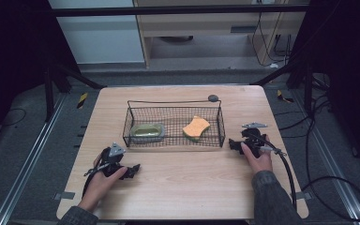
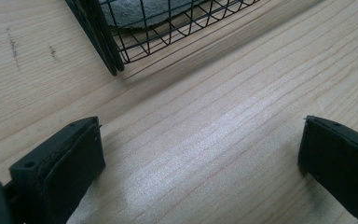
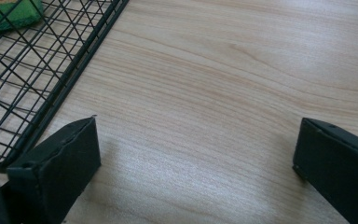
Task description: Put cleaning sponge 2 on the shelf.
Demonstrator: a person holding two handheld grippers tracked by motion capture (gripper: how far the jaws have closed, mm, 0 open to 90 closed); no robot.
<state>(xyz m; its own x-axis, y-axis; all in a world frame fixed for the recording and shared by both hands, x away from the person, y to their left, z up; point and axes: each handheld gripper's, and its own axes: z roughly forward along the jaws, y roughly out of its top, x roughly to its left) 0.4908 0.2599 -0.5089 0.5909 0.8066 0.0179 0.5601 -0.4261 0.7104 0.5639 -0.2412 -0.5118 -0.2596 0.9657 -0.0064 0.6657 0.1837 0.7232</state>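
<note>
A black wire basket [image 1: 222, 123] stands mid-table; its corner [image 2: 107, 51] shows in the left gripper view and its side [image 3: 70, 65] in the right gripper view. Inside lie an orange sponge [image 1: 196, 127] with a green underside [image 3: 14, 14] and a grey-green cloth pad [image 1: 147, 132] [image 2: 144, 9]. My left gripper [image 1: 133, 169] rests on the table in front of the basket's left corner, open, with bare wood between its jaws [image 2: 200, 158]. My right gripper [image 1: 233, 144] sits beside the basket's right end, open and empty [image 3: 196, 158].
The wooden table [image 1: 183, 187] has free room in front of the basket and on both sides. A small dark round knob [image 1: 213, 98] sits at the basket's far right edge. Cables [image 1: 309, 183] trail off the right side of the table onto the floor.
</note>
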